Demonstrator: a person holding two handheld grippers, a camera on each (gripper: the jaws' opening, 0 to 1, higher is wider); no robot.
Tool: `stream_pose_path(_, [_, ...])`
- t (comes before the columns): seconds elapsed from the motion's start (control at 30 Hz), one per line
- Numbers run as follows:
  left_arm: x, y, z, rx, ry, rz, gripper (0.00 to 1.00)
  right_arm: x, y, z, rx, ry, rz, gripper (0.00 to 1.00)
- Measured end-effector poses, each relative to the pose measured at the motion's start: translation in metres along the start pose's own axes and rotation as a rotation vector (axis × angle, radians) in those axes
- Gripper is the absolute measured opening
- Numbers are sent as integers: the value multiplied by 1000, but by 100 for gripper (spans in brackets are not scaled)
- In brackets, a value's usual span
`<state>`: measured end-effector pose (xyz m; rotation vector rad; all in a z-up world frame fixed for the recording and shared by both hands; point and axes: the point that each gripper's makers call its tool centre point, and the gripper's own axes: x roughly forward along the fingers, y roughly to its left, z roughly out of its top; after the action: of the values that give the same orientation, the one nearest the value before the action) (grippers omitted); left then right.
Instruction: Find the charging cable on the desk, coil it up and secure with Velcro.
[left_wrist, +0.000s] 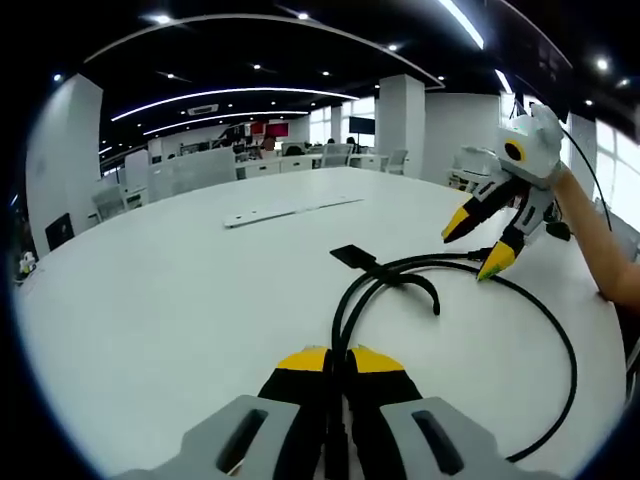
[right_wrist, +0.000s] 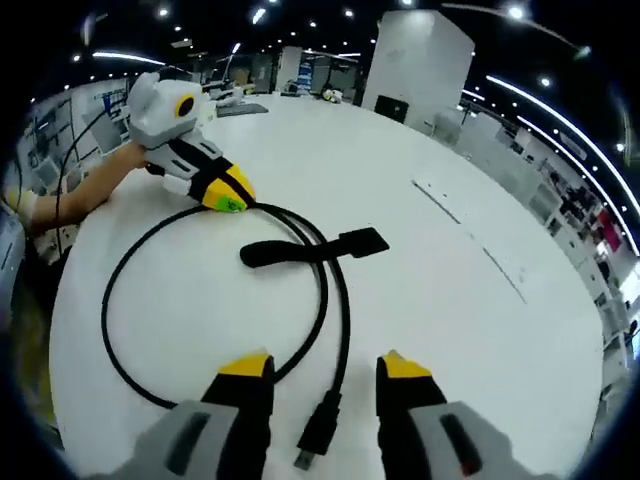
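Left gripper view looks across a broad white table in an open office. At the bottom of this view the left gripper has its yellow-tipped fingers pressed together on the black charging cable, whose two strands run up between them. From there the cable sweeps out to the right in one wide loop lying flat on the table and comes back toward the middle, where a flat black Velcro strap sticks out from the strands. Farther off lies a long pale strip, well apart from the cable.

On the right side of that view the right gripper comes in, held by a person's bare arm. Its fingers are spread wide and angled down, with the lower tip just beside the cable loop; I cannot tell whether it touches.

Right gripper view shows the same loop from the opposite side. The right gripper has its fingers wide apart with nothing between the pads, and the cable's plug end lies on the table in the gap just below them. Across the loop, the left gripper clamps the cable where the strands meet, and the strap lies across the middle of the coil.
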<state>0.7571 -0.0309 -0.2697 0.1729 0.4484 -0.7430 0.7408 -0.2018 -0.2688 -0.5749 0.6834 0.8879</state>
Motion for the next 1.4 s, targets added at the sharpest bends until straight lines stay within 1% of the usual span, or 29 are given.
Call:
stream_pose_path(0.07, [0, 0, 0, -2, 0, 1, 8, -1, -1, -1, 8, 2, -4, 38])
stream_pose_path(0.1, [0, -1, 0, -3, 1, 2, 8, -3, 2, -10, 153, 41, 16, 35])
stream_pose_path(0.17, [0, -1, 0, -15, 2, 5, 8, -2, 1, -14, 285, 51, 28, 28])
stream_pose_path(0.2, [0, 0, 0, -23, 5, 9, 8, -2, -4, -13, 263, 23, 19, 24])
stream_pose_path(0.33, [-1, 0, -1, -28, 12, 19, 8, -4, -6, -17, 259, 40, 2, 21])
stream_pose_path(0.37, [-2, -1, -1, -31, 32, 40, 8, -8, 2, -21, 171, 95, -36, 19])
stream_pose_path(0.43, [-4, -4, -2, -33, 56, 50, 8, -9, 7, -21, 115, 137, -62, 17])
stream_pose_path(0.5, [-6, -7, -4, -36, 76, 54, 8, -10, 11, -21, 101, 172, -82, 16])
stream_pose_path(0.57, [-8, -10, -5, -31, 89, 58, 8, -11, 14, -23, 116, 208, -89, 16])
stream_pose_path(0.63, [-10, -13, -7, -18, 105, 60, 8, -11, 18, -24, 114, 221, -80, 16])
stream_pose_path(0.67, [-11, -13, -8, -19, 109, 60, 8, -11, 19, -24, 95, 223, -72, 16])
stream_pose_path(0.77, [-12, -13, -9, -20, 109, 57, 8, -10, 17, -23, 81, 223, -75, 16])
stream_pose_path(0.93, [-14, -14, -10, -22, 116, 46, 8, -9, 18, -22, 75, 214, -57, 16])
stream_pose_path(0.97, [-14, -13, -10, -21, 117, 44, 8, -9, 18, -21, 62, 213, -53, 16])
stream_pose_path(1.03, [-13, -13, -10, -20, 114, 38, 8, -9, 16, -18, 4, 205, -55, 17])
stream_pose_path(1.07, [-13, -13, -9, -19, 113, 37, 8, -8, 14, -11, -15, 171, -63, 16])
stream_pose_path(1.13, [-14, -13, -9, -22, 114, 30, 8, -8, 16, -1, -6, 121, -49, 16])
stream_pose_path(1.17, [-14, -13, -9, -22, 113, 28, 8, -8, 17, 6, -20, 89, -41, 18])
stream_pose_path(1.2, [-14, -13, -9, -24, 112, 25, 8, -7, 16, 16, -79, 43, -41, 20])
stream_pose_path(1.23, [-14, -14, -10, -26, 112, 23, 8, -5, 14, 23, -105, -5, -58, 21])
stream_pose_path(1.27, [-14, -14, -10, -26, 111, 22, 8, -4, 12, 24, -104, -12, -67, 21])
stream_pose_path(1.37, [-14, -14, -9, -30, 109, 14, 8, 15, -4, 31, -95, -33, -129, 21])
stream_pose_path(1.4, [-14, -14, -9, -30, 108, 13, 8, 21, -4, 30, -89, -36, -108, 22])
